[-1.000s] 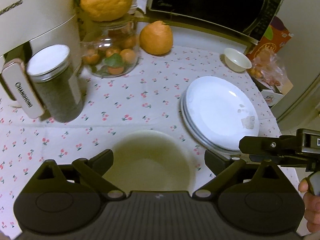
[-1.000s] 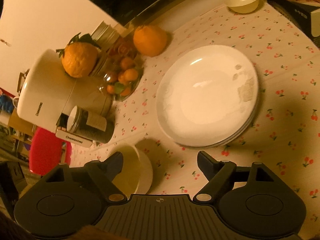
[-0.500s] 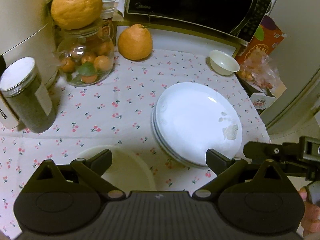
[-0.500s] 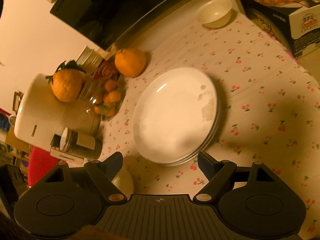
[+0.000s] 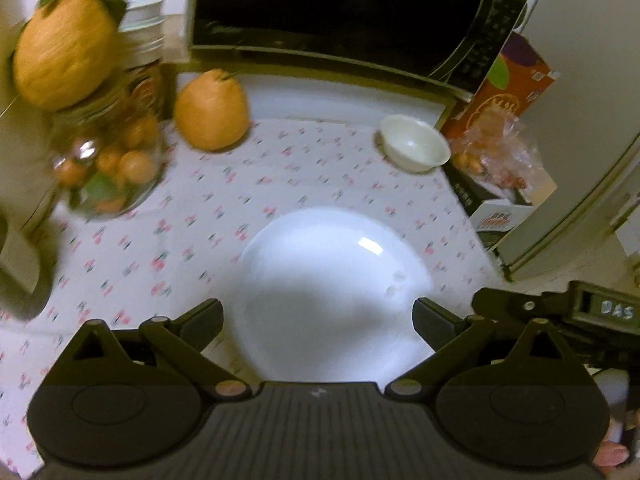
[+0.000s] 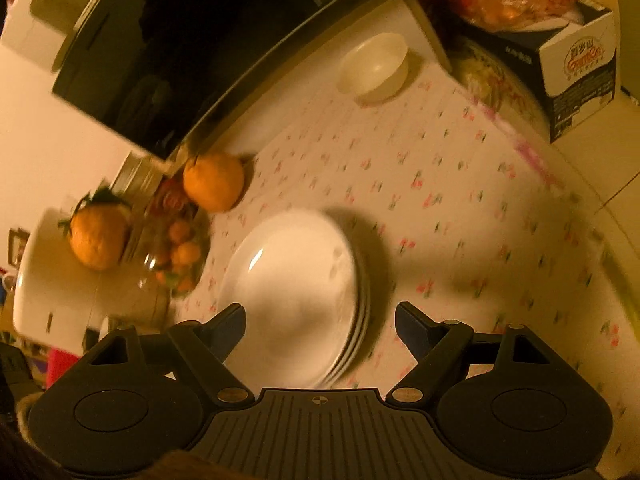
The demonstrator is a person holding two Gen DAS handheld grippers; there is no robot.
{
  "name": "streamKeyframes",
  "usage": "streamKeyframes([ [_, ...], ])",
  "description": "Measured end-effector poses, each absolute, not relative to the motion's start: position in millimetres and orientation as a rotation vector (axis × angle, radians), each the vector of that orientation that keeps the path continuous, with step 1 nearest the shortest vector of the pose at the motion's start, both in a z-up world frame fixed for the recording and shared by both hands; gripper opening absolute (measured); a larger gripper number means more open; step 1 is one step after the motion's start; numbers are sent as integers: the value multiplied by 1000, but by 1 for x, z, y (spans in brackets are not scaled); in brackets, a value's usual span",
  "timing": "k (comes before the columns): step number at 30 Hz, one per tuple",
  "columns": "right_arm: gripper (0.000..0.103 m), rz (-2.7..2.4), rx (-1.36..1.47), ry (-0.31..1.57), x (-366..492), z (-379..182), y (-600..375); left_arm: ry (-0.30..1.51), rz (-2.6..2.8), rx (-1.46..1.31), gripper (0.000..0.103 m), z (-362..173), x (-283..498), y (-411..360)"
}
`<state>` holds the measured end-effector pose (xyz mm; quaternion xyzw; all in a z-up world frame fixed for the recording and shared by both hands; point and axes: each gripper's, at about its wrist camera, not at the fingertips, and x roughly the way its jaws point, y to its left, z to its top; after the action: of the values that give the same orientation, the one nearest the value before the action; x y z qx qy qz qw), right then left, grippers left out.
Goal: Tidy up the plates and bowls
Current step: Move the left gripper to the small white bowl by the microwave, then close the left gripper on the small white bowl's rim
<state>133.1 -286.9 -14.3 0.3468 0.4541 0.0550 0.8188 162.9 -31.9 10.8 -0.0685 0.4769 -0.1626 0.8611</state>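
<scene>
Biggest risk: the stack of plates (image 5: 332, 280), low and centre in the left view. Smooth, glossy, thin-rimmed, probably heavy as a pile; likely to slide on the cloth-covered worktop (image 5: 320, 164) or tip if caught from one edge only. In the right view the stack (image 6: 296, 296) sits lower centre, rims stepped toward the right, so not quite square and apt to shift further under a sideways nudge.

Next: the two tools close together. Left tool (image 5: 318, 320) spread wide, nothing between the fingers, plates showing through the gap. Right tool (image 6: 320, 326) likewise spread and empty, its left finger over the plates, its right finger over bare cloth. Right tool's arm also juts in at the lower right of the left view; a clash there seems possible.

Smallest: the little bowl (image 5: 414, 148), upper right, well apart from the plates, just beside a carton (image 5: 504, 80) and a bag of fruit (image 5: 496, 148). Light, round-sided, easy to knock into them. Same bowl (image 6: 374, 66) upper centre in the right view, upright and empty.
</scene>
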Motion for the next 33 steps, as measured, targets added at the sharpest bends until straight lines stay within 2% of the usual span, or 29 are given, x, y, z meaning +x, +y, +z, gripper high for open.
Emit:
streamKeyframes([
  [22,84,54,974,833,249,-41,-373,1005,-472,-103,101,4,292,-122],
  [28,84,61,1015,791,276,-58,-387,990,-504,-122,97,-7,327,-133],
  [31,84,49,1034,772,286,-69,-395,990,-521,-154,91,-16,343,-137],
  [33,84,45,1057,754,292,-76,-400,1000,-537,-167,83,-23,354,-143],
])
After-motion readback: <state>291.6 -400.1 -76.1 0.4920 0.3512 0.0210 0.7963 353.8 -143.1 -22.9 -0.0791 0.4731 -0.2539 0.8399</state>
